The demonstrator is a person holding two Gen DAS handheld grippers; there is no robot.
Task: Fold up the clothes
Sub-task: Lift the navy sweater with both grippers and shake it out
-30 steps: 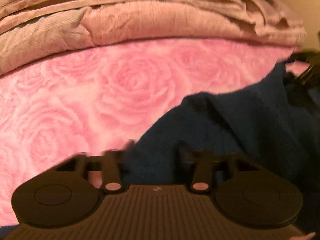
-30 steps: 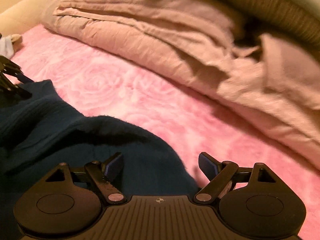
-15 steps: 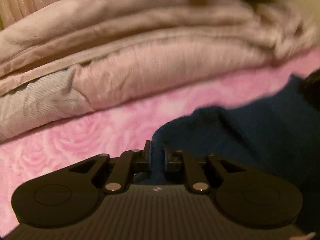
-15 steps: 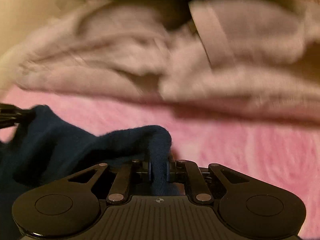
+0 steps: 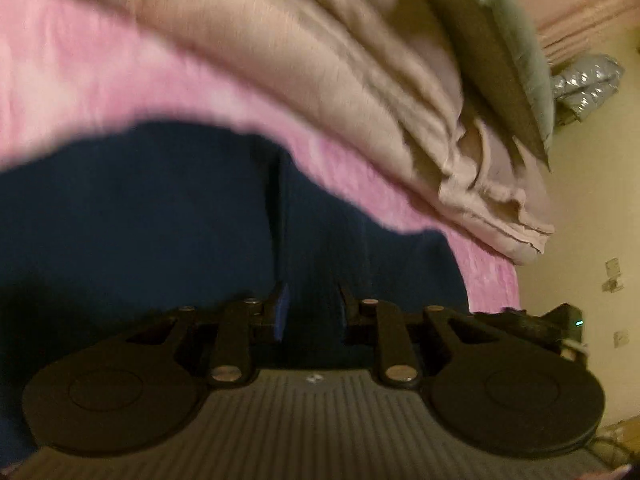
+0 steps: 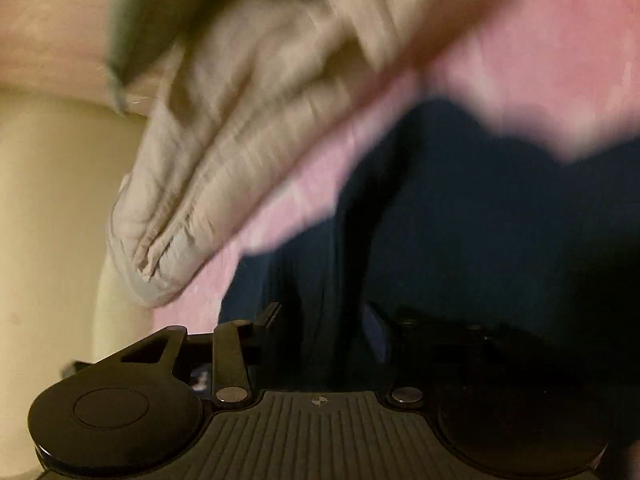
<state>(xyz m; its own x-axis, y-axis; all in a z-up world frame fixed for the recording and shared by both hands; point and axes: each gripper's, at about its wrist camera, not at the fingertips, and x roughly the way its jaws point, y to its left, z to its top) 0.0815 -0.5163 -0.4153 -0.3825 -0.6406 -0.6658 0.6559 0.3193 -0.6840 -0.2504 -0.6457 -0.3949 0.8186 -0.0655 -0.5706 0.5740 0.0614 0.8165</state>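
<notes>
Left wrist view: the left gripper [image 5: 311,308] is opening, its jaws loosening around the navy garment [image 5: 160,216] on the pink blanket [image 5: 80,80]. The right gripper [image 6: 326,320] opens likewise, apparently to lay down a fold.

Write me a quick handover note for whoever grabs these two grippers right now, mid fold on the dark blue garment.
Left gripper: fingers opening, dark blue garment between them; whether the pads are pressing on it is not clear.
Right gripper: fingers opening, blue fabric between them too; the view is blurred, so the grip is uncertain.
Things: the garment lies on the pink rose blanket, in front of the beige folded bedding.
Done: a fold seems to have just been laid, judging by the opening fingers.
Left: check how the fold lies, then do any remaining folds and smooth the garment.
</notes>
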